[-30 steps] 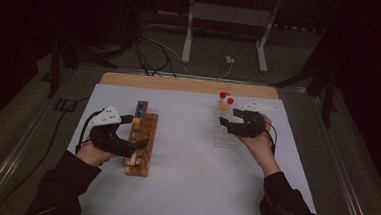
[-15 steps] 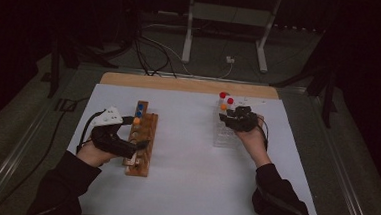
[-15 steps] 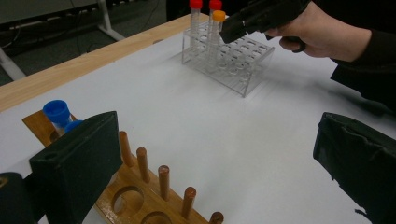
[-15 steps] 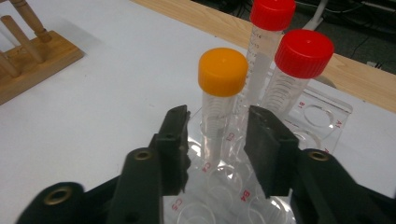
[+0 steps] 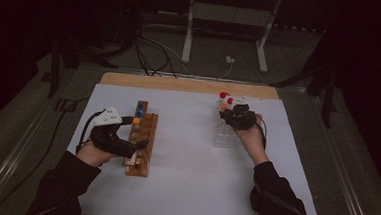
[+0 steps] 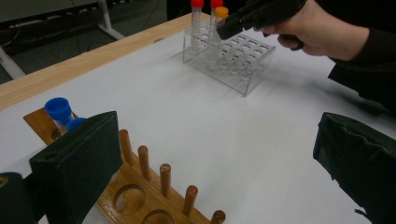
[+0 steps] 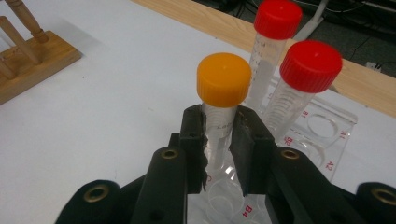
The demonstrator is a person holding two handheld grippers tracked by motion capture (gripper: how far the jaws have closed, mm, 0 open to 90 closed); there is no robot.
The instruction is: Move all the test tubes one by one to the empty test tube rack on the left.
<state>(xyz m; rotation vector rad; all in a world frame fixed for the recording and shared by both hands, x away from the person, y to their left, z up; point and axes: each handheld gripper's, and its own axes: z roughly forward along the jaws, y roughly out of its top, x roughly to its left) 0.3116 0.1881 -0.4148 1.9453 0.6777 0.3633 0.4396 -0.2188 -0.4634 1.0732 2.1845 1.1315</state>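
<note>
- Two hand-held grippers are at work on the white-covered table (image 5: 184, 177); a wide bare stretch of the white sheet lies between the wooden rack (image 5: 141, 143) at the left and the clear tube rack (image 5: 225, 132) at the right.
- Along the far edge of the table, a strip of bare wood is left uncovered just behind the clear tube rack.
- The right hand-held gripper (image 7: 219, 140) is clenched on the orange-capped tube (image 7: 223, 100), which stands upright in the clear tube rack (image 7: 322, 128); its jaws have just been closing, with the tube between them.
- Close behind that tube stand two red-capped tubes (image 7: 308, 67), near it but apart from the jaws.
- The left hand-held gripper (image 5: 131, 141) is held over the wooden rack, jaws wide apart and nothing between them in the left gripper view.
- Blue-capped tubes (image 6: 60, 109) in the wooden rack (image 6: 140, 196) are partly hidden behind the near jaw; the rack is cut off at the bottom edge.
- The lower part of the orange-capped tube is hidden by the jaws; the high view is dim, and the grip cannot be made out there.
- Compared with a second ago, the right hand has been moved slightly inward over the clear tube rack; the left hand is unchanged.
</note>
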